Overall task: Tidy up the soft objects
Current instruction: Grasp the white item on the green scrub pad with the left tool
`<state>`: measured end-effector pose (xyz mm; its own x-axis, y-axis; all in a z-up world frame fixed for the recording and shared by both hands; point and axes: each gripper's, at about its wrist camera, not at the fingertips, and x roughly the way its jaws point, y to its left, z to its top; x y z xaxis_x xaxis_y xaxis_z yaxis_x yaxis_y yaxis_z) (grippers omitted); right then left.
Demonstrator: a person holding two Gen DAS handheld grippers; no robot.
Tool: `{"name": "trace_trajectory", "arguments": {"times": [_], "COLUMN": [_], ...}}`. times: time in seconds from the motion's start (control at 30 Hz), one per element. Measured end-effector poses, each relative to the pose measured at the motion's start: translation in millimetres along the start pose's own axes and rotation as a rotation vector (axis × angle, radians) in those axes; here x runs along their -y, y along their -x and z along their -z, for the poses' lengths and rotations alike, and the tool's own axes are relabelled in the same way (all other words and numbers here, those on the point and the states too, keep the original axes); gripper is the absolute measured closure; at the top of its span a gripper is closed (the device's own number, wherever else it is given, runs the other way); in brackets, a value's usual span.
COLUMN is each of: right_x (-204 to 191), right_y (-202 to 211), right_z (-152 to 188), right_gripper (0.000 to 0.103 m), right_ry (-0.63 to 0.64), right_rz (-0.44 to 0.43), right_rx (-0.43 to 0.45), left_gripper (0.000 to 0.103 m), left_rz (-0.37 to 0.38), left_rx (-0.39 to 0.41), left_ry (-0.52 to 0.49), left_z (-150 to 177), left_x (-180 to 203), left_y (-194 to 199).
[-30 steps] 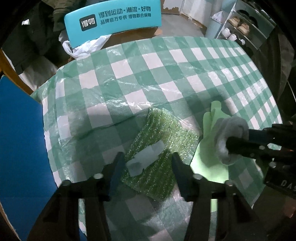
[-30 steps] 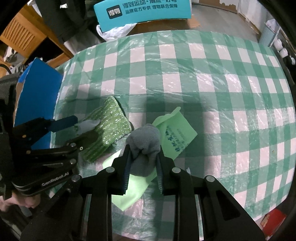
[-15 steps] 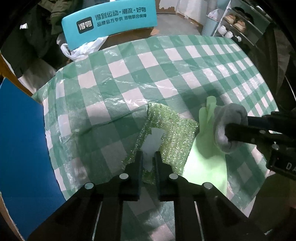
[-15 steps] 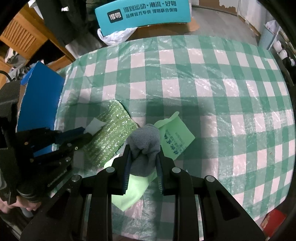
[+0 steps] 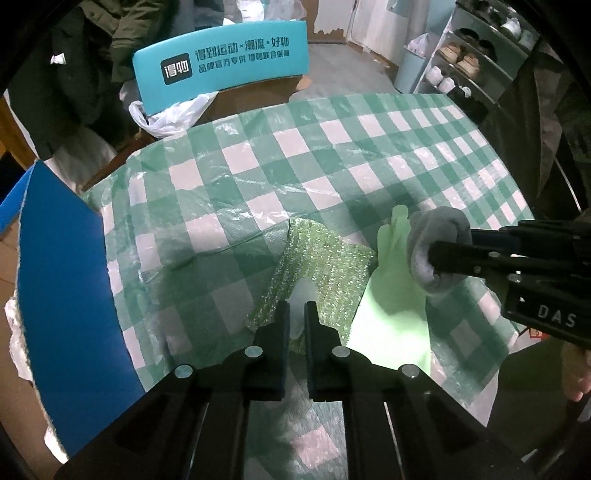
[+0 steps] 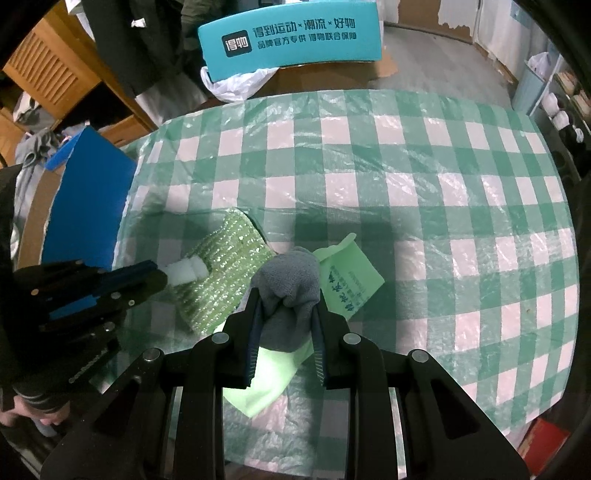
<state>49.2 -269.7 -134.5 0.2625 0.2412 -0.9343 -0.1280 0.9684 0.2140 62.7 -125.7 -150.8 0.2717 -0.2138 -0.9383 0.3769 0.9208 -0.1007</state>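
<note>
A glittery green scouring cloth (image 5: pixel 325 262) with a white label lies on the checked tablecloth (image 5: pixel 295 155); it also shows in the right wrist view (image 6: pixel 225 266). My left gripper (image 5: pixel 295 314) is shut on its white label (image 6: pixel 184 272) and lifts that edge. My right gripper (image 6: pixel 286 325) is shut on a bunched grey cloth (image 6: pixel 290 280), held just above a pale green bag (image 6: pixel 351 280). The grey cloth (image 5: pixel 437 251) and green bag (image 5: pixel 391 295) also show in the left wrist view.
A blue box (image 5: pixel 62 295) stands at the table's left edge. A teal chair back (image 6: pixel 291 33) with a white plastic bag (image 6: pixel 236 83) is behind the table. Shelves with shoes (image 5: pixel 465 55) stand at the far right.
My left gripper closed on the white label and raised that edge of the scouring cloth. My right gripper kept hold of the grey cloth, lifting slightly.
</note>
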Motion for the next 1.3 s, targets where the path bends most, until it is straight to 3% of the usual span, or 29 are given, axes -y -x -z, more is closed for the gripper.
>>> {"name": "trace_trajectory", "arguments": {"times": [0.3, 0.37, 0.53, 0.63, 0.9, 1.1, 1.3], "right_x": [-5.8, -6.2, -6.9, -7.6, -5.1, -5.6, -7.1], "right_y": [2.8, 1.7, -1.4, -4.3, -10.8, -12.0, -8.4], "right_z": [1.9, 2.3, 1.8, 1.2, 1.5, 0.0, -0.8], "right_gripper": [0.08, 0.08, 0.08, 0.08, 0.08, 0.08, 0.08], "right_ry": [0.01, 0.011, 0.013, 0.015, 0.008, 0.01, 0.016], "right_rz": [0.004, 0.003, 0.001, 0.0, -0.003, -0.009, -0.011], "right_rx": [0.004, -0.001, -0.013, -0.02, -0.037, -0.039, -0.03], "left_gripper": [0.097, 0.092, 0.064, 0.059, 0.06, 0.083, 0.085], "left_rz": [0.015, 0.01, -0.011, -0.023, -0.058, -0.052, -0.055], "left_rx": [-0.026, -0.05, -0.062, -0.046, -0.086, -0.074, -0.061], "left_ry": [-0.006, -0.004, -0.01, -0.033, -0.076, -0.059, -0.074], "left_z": [9.5, 13.0, 16.3, 13.3, 9.3, 7.4, 9.4], "left_x": [-0.6, -1.0, -1.0, 0.7, 4.7, -0.4, 3.2], "left_y": [3.5, -2.8, -15.5, -20.0, -43.7, -42.4, -33.9]}}
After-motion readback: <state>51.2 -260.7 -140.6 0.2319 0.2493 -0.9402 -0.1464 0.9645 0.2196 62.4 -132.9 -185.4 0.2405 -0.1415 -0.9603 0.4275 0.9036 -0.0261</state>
